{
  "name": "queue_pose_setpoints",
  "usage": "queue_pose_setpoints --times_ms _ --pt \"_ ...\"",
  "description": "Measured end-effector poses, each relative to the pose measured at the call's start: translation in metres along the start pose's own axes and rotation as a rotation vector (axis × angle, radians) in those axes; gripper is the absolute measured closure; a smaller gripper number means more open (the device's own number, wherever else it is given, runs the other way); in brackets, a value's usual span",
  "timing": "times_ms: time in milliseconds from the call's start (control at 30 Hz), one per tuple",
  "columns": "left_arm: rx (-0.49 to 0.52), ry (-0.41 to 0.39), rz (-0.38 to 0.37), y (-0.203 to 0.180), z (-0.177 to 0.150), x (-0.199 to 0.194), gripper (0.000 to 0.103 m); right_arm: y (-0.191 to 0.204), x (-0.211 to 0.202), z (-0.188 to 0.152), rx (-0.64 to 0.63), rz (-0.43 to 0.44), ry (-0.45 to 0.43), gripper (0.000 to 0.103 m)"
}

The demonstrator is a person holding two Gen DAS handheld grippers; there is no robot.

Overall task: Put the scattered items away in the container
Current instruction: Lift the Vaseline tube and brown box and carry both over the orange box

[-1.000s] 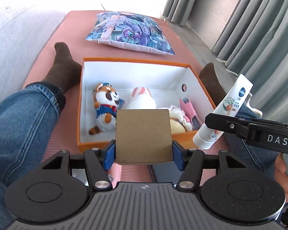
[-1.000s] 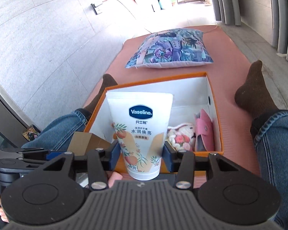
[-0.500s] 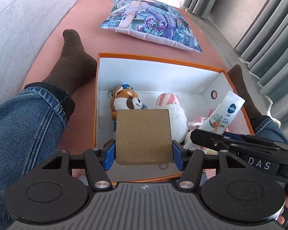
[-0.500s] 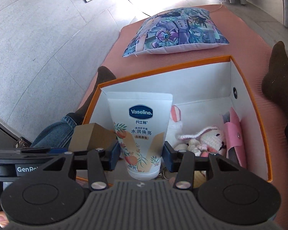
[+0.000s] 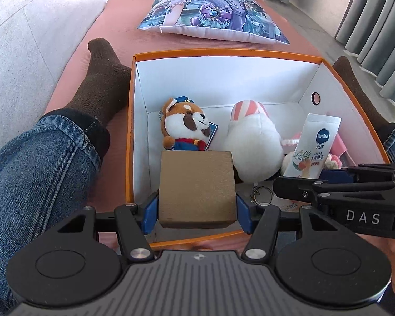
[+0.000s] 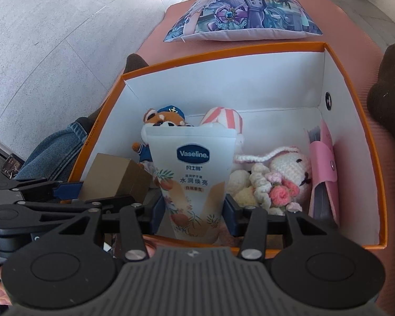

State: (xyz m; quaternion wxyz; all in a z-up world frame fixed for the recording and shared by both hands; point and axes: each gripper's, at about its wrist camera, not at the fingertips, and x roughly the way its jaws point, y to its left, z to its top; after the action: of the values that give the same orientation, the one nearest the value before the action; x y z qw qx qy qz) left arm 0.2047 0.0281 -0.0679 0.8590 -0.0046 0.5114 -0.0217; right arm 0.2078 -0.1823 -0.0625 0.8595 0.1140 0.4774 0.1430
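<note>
Box (image 5: 130, 131), orange outside and white inside, is the landmark. A brown block (image 5: 197, 188) is squeezed by the left gripper (image 5: 197, 214) above the box's near left corner. A Vaseline tube (image 6: 194, 181) is squeezed upright by the right gripper (image 6: 192, 212) over its near edge. Soft toys (image 5: 187, 129) are seen inside the box.

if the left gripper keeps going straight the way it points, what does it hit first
Probably the fox plush: it sits just beyond the brown block that the left gripper holds, inside the box. Depth is hard to judge here.
</note>
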Motion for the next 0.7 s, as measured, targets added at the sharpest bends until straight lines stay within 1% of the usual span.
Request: queue_pose_setpoints --times_ms 200,700 --pt "0.021 -0.005 0.021 -0.0029 0.0002 0.0014 0.034 0.0005 0.0017 -0.0002 -0.012 -0.018 0.006 0.053" --pt "0.024 -0.015 0.02 -0.003 -0.001 0.0006 0.035 0.0006 0.0013 -0.0004 -0.039 -0.025 0.017 0.052"
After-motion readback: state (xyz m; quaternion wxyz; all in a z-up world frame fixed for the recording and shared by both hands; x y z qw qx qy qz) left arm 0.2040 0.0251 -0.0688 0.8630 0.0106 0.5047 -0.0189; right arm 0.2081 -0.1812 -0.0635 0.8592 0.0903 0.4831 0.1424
